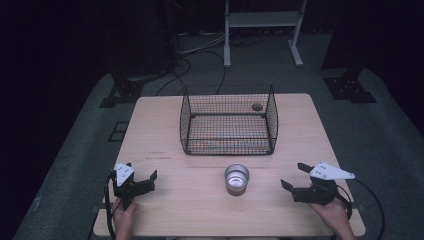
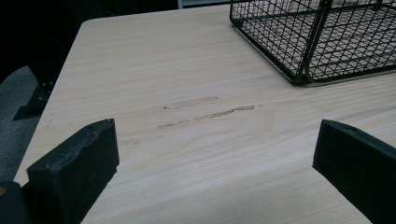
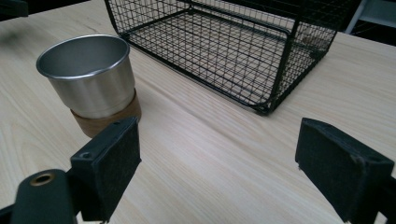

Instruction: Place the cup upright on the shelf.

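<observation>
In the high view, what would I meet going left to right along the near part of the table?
Left gripper → metal cup → right gripper, each apart from the next.

light: dim, room black | table (image 1: 165,130): evenly lit (soft shadows) | focus: slightly soft, no glare
</observation>
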A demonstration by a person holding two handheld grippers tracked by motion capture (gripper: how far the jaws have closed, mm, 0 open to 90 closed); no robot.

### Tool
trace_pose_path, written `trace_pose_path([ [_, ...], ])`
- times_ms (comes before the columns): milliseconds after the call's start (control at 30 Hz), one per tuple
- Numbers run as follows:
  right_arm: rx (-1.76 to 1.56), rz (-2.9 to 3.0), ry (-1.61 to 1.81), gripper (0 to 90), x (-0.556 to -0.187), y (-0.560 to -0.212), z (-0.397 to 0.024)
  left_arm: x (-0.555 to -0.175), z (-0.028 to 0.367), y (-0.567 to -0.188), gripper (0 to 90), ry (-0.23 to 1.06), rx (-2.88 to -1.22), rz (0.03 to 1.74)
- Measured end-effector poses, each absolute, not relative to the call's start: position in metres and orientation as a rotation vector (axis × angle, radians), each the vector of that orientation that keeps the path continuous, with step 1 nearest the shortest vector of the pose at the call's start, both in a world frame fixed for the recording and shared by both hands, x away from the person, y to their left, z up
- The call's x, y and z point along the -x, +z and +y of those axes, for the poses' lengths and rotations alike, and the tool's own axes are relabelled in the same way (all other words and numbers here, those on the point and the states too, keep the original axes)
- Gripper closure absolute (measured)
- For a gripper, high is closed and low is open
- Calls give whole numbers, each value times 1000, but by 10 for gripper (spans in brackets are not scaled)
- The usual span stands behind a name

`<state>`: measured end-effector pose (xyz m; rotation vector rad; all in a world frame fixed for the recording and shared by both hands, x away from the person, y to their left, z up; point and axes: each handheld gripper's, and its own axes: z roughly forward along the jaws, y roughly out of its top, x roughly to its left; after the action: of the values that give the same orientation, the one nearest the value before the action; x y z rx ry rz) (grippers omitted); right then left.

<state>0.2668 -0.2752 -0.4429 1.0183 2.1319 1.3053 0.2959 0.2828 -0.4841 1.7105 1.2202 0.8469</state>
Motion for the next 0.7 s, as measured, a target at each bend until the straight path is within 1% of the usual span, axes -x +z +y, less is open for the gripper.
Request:
trace_pose_path([
  [700, -901, 2245, 1309, 132, -265, -436, -241, -296, 283, -484, 0, 847, -1711, 1216],
])
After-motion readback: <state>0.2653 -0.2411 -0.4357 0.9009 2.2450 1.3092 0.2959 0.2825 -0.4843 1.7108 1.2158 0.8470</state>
